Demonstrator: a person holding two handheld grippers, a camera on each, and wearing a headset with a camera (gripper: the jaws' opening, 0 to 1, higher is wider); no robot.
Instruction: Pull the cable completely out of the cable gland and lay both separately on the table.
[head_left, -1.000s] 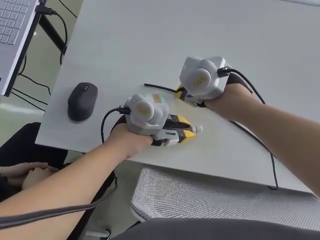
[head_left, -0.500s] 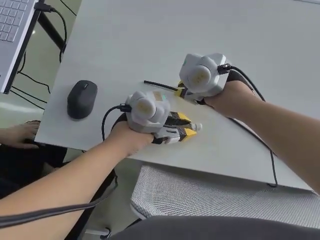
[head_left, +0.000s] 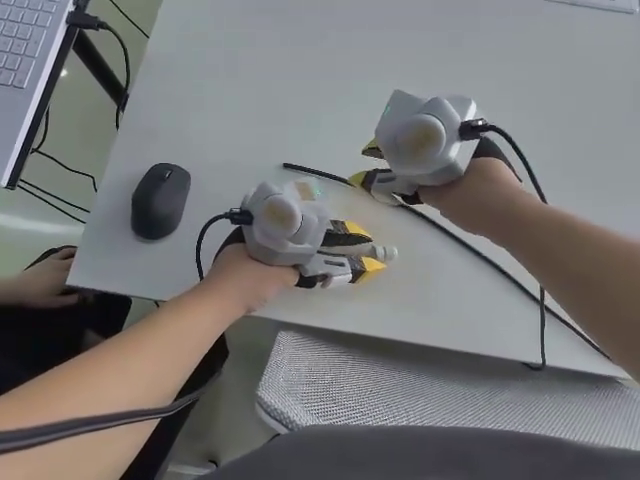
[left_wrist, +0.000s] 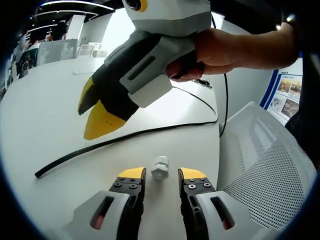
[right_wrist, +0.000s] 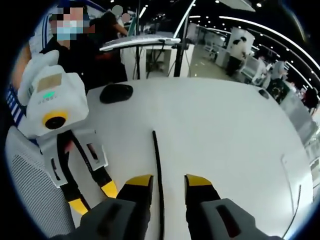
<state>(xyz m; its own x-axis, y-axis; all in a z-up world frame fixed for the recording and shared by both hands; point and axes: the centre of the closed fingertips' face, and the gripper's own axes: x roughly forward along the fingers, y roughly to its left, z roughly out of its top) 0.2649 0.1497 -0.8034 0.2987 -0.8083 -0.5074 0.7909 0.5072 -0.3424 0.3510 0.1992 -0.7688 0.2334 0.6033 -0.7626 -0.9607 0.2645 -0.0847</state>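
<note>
A: White plastic nearest, is that the cable gland (left_wrist: 160, 167)?

B: Yes. It sits on the table (head_left: 300, 80) between the parted tips of the left gripper (left_wrist: 162, 175), which don't clamp it.

A: And the cable (left_wrist: 125, 137)?

B: Just beyond, flat on the table, apart from the gland. The right gripper (right_wrist: 168, 181) hovers over it, jaws spread, nothing pinched.

A: So what's left?

B: I'd judge both are laid separately; only backing the grippers away remains.
</note>
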